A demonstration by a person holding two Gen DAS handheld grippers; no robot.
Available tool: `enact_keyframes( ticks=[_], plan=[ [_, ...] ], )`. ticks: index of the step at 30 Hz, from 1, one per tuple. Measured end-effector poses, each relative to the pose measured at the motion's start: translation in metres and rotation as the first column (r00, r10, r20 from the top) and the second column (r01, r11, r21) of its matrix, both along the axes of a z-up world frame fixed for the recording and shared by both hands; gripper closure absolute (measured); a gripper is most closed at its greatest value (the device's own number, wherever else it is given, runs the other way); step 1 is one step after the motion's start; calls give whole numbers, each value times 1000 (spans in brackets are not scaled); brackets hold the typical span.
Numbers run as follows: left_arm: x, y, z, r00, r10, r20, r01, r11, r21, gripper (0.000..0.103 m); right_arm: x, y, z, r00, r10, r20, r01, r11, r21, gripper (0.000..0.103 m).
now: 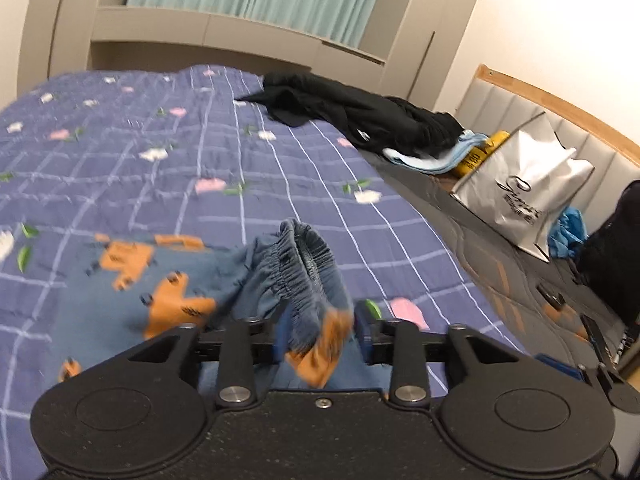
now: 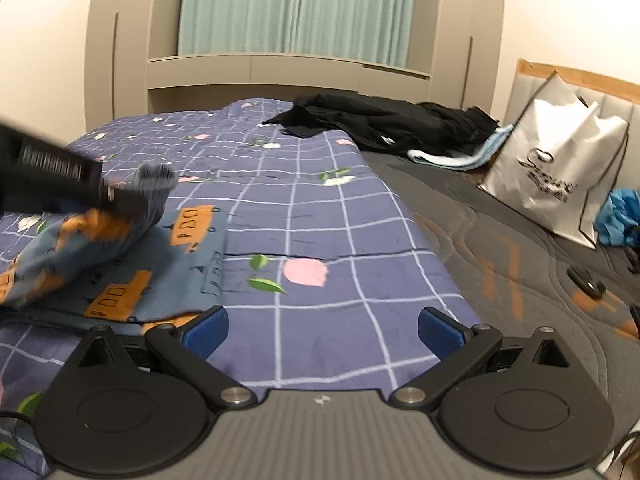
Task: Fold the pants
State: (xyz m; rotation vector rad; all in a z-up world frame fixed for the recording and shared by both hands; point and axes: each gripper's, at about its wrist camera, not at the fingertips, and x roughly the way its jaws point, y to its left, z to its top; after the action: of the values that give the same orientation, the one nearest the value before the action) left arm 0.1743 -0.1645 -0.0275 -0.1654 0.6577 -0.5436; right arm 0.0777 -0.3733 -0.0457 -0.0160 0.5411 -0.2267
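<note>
Small blue pants with orange bus prints [image 1: 160, 280] lie on the purple checked bedspread [image 1: 160, 160]. My left gripper [image 1: 322, 332] is shut on the pants' elastic waistband [image 1: 300, 268] and holds it lifted above the bed. In the right wrist view the left gripper [image 2: 132, 196] shows at the left, blurred, carrying that fabric over the flat part of the pants [image 2: 132, 276]. My right gripper [image 2: 322, 330] is open and empty, low over the bedspread [image 2: 320, 220] just right of the pants.
A heap of black clothes [image 2: 384, 124] and a light blue folded cloth [image 2: 460, 156] lie at the far side of the bed. A white shopping bag [image 2: 560, 164] stands against the headboard at the right. Small dark items [image 2: 586, 280] lie on the grey mattress.
</note>
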Motion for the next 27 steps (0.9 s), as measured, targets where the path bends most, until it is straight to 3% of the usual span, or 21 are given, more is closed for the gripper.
enact_keyframes(
  ticks=[2,7,14,20,27],
  plan=[
    [-4,5,-3,1000,-11,-2,11,1000,-23,45,0,-3,-1,1000,-2,-3,2,1000,12,0],
    [-18,19,-2,999,-27,19,28,999,-33,31,0,-4,-5,1000,0,-24,1,1000,22,0],
    [-31,67,-3,989,144,22,-143,989,-31,9,5,2,-7,999,19,-29,-18,999,39,0],
    [-28,105,-16,949,317,-2,-317,948,19,1,14,18,-5,997,76,-23,-74,995,68,0],
    [-22,140,-42,899,424,-107,-428,904,-13,1,31,43,-4,982,187,-16,-184,974,132,0]
  ],
)
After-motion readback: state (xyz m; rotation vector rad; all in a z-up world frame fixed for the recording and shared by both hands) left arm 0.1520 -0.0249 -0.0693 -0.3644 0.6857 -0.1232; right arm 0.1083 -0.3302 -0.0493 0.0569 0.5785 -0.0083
